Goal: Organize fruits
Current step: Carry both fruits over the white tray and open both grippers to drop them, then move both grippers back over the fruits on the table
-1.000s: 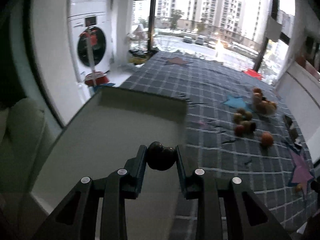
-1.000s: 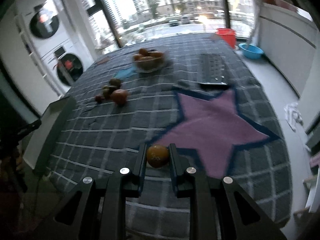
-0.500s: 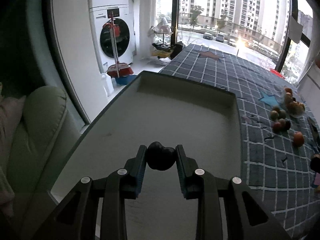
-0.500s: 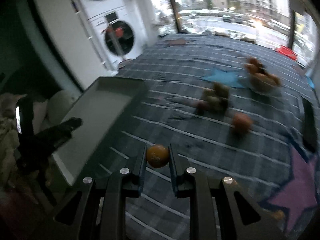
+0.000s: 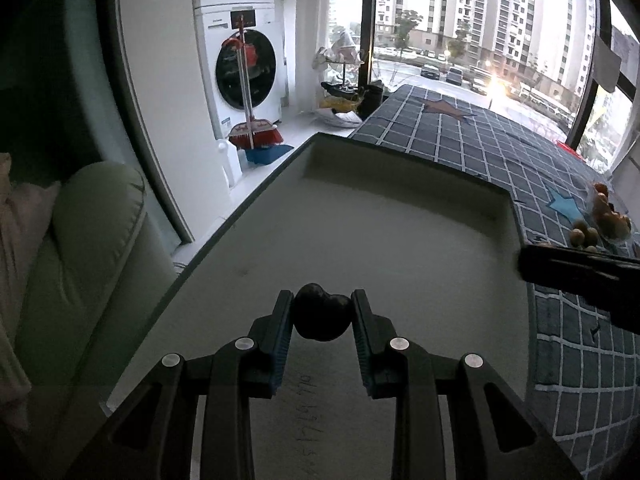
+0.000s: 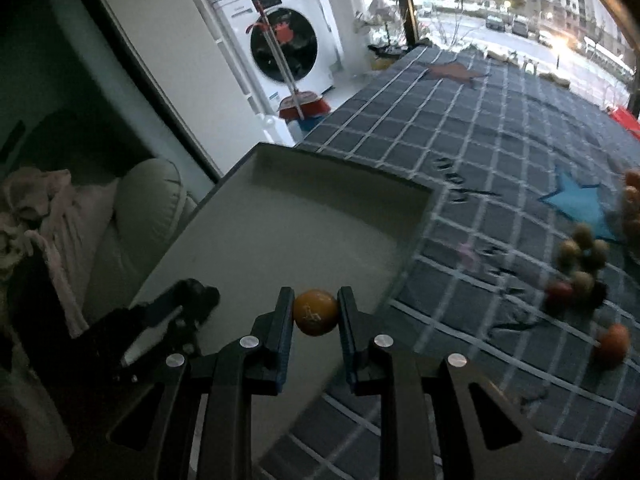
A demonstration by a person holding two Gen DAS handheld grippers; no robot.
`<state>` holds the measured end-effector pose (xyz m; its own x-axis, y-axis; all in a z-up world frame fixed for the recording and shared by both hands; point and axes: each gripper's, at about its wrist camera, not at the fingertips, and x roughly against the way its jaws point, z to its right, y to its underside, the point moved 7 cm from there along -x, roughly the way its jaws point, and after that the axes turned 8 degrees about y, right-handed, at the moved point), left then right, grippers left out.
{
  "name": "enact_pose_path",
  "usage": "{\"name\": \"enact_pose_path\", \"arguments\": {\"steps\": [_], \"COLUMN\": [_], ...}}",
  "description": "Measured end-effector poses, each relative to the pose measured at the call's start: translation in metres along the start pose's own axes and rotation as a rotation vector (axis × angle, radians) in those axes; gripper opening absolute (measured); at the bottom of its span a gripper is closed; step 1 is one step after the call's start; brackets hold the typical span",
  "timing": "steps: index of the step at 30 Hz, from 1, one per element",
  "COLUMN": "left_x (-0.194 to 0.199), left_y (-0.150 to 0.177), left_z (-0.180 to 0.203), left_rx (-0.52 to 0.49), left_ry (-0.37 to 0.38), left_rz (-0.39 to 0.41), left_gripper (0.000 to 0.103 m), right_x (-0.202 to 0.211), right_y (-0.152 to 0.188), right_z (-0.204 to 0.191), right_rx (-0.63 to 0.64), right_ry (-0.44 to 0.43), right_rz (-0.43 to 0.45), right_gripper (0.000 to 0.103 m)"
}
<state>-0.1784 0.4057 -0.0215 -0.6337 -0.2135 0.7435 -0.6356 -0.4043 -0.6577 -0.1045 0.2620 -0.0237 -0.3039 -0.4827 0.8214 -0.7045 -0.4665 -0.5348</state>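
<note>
My left gripper (image 5: 322, 316) is shut on a dark, almost black fruit (image 5: 322, 318) and holds it over the near part of a shallow white tray (image 5: 400, 216). My right gripper (image 6: 315, 312) is shut on a small orange fruit (image 6: 315, 312) above the tray's right rim (image 6: 404, 252). The left gripper also shows in the right wrist view (image 6: 188, 300), low over the tray. The right gripper's body shows dark at the right edge of the left wrist view (image 5: 580, 272). Loose fruits (image 6: 580, 268) lie on the checked cloth to the right.
The tray sits at the left end of a table with a dark checked cloth (image 6: 500, 128). A bowl of fruit (image 5: 608, 216) stands far right. A lone orange fruit (image 6: 612, 342) lies near. A sofa (image 5: 80, 240) and a washing machine (image 5: 244, 68) stand left.
Both grippers have swung left toward the tray with their fruits. The left one has come lower over the tray. The right one has moved from the cloth to the tray's right rim.
</note>
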Motion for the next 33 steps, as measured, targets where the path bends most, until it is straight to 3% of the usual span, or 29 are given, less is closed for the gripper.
{"name": "enact_pose_path", "arguments": {"steps": [2, 3, 7, 12, 20, 21, 24, 25, 26, 27, 30, 33], "left_x": [-0.002, -0.002, -0.005, -0.005, 0.003, 0.003, 0.008, 0.011, 0.013, 0.020, 0.043, 0.052], "left_y": [0.002, 0.004, 0.008, 0.015, 0.027, 0.027, 0.025, 0.023, 0.021, 0.019, 0.011, 0.011], "left_z": [-0.001, 0.000, 0.005, 0.019, 0.049, 0.050, 0.051, 0.052, 0.052, 0.054, 0.066, 0.093], "left_rx": [0.001, -0.004, -0.036, -0.056, -0.099, -0.097, -0.085, -0.084, -0.084, -0.085, -0.102, -0.165], "left_ry": [-0.007, -0.020, -0.036, -0.019, 0.009, 0.010, 0.014, 0.013, 0.008, -0.005, 0.002, 0.059], "left_rz": [-0.003, -0.004, -0.023, -0.053, -0.047, -0.046, -0.041, -0.034, -0.026, 0.007, 0.117, 0.112], "left_gripper": [0.031, 0.031, 0.031, 0.031, 0.031, 0.031, 0.032, 0.045, 0.065, 0.102, 0.103, 0.103], "right_x": [-0.014, -0.021, -0.024, -0.020, 0.004, 0.009, 0.029, 0.035, 0.046, 0.052, 0.069, 0.079], "right_y": [0.002, 0.004, 0.009, 0.022, 0.036, 0.035, 0.029, 0.027, 0.025, 0.025, 0.035, 0.051], "right_z": [-0.004, -0.005, -0.007, -0.004, 0.023, 0.027, 0.040, 0.047, 0.056, 0.062, 0.092, 0.125], "right_rx": [-0.004, -0.010, 0.004, 0.085, 0.083, 0.074, 0.035, 0.020, -0.003, -0.023, -0.112, -0.194], "right_ry": [-0.022, -0.015, 0.007, 0.103, 0.124, 0.123, 0.129, 0.144, 0.152, 0.149, 0.146, 0.165], "right_rz": [-0.047, -0.072, -0.089, -0.125, -0.118, -0.102, -0.041, -0.016, 0.016, 0.031, 0.053, 0.060], "right_gripper": [0.041, 0.061, 0.063, 0.064, 0.064, 0.066, 0.093, 0.099, 0.102, 0.103, 0.103, 0.103]}}
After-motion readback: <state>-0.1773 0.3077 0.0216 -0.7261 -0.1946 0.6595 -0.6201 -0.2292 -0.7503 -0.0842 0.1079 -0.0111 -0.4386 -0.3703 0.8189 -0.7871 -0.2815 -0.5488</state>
